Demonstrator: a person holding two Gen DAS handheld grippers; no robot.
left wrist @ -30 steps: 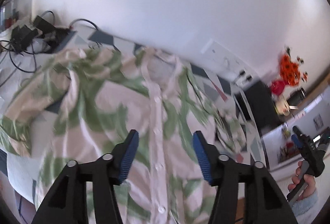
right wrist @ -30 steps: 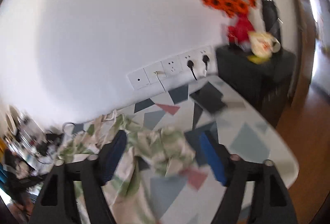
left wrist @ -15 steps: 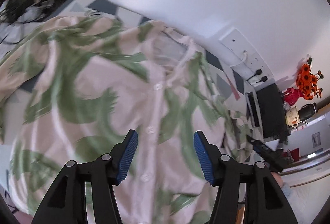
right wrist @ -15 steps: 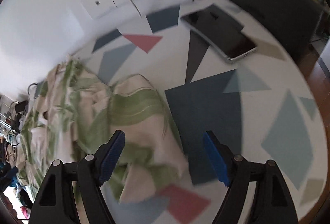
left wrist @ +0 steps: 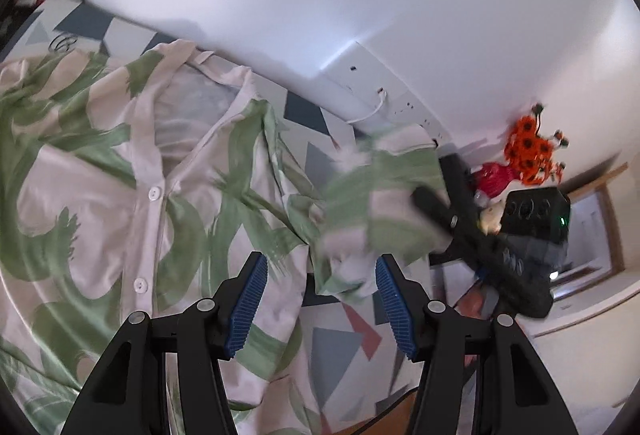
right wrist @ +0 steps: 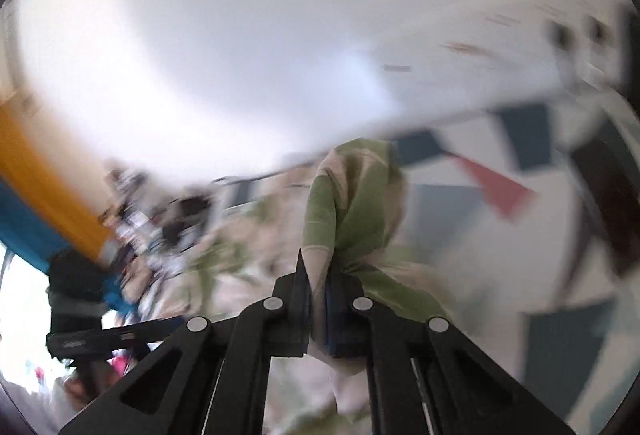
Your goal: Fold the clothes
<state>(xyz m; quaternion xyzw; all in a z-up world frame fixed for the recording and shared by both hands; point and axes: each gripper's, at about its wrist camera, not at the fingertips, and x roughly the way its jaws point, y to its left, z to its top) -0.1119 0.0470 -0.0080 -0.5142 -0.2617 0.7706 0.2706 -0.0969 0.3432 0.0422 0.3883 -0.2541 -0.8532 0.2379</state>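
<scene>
From the left wrist we see the green-and-cream shirt [left wrist: 120, 175] spread buttoned on the patterned surface [left wrist: 340, 347], our left tool [left wrist: 318, 299] released above its side edge, and the right tool [left wrist: 436, 203] lifting a sleeve. The blurred right wrist view alone shows those jaws, having just closed, clenched on that sleeve [right wrist: 352, 211].

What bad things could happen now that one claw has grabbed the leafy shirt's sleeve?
The right claw pinches only a small bunch of the sleeve, so it might slip out. The left claw is open above the shirt and pins nothing, so pulling the sleeve could drag the whole shirt crooked.
</scene>
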